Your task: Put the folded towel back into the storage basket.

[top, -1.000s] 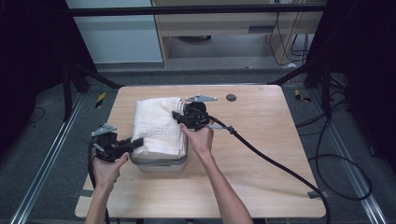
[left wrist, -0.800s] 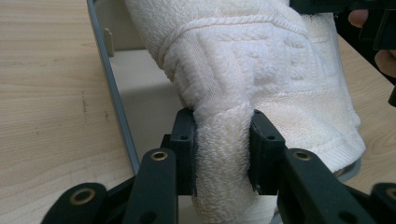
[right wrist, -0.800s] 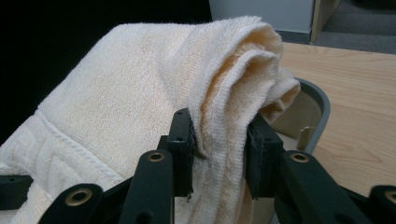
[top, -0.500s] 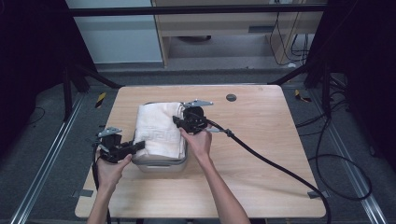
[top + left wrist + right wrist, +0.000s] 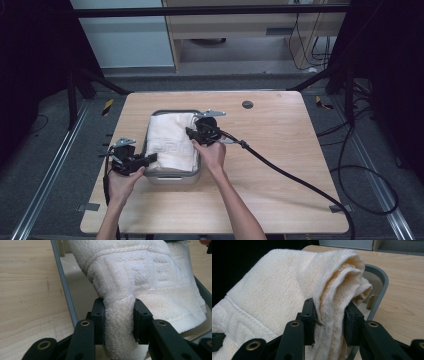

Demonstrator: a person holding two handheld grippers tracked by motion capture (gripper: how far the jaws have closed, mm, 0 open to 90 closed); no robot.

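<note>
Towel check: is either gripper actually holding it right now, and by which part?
Both hold the white towel. The left gripper pinches a bunched fold at its near, patterned-border end; the right gripper clamps the folded edge on the opposite side, over the grey tub.

A light wooden table [image 5: 280, 150] stands on grey floor [image 5: 60, 165]; a pale wood cabinet [image 5: 240, 35] and black cables [image 5: 365, 185] lie beyond.

A light wooden table [image 5: 280, 165] fills the centre of the frame. A small dark round disc [image 5: 247, 104] sits near its upper edge. Black cables [image 5: 367, 165] loop across the grey floor at right.
</note>
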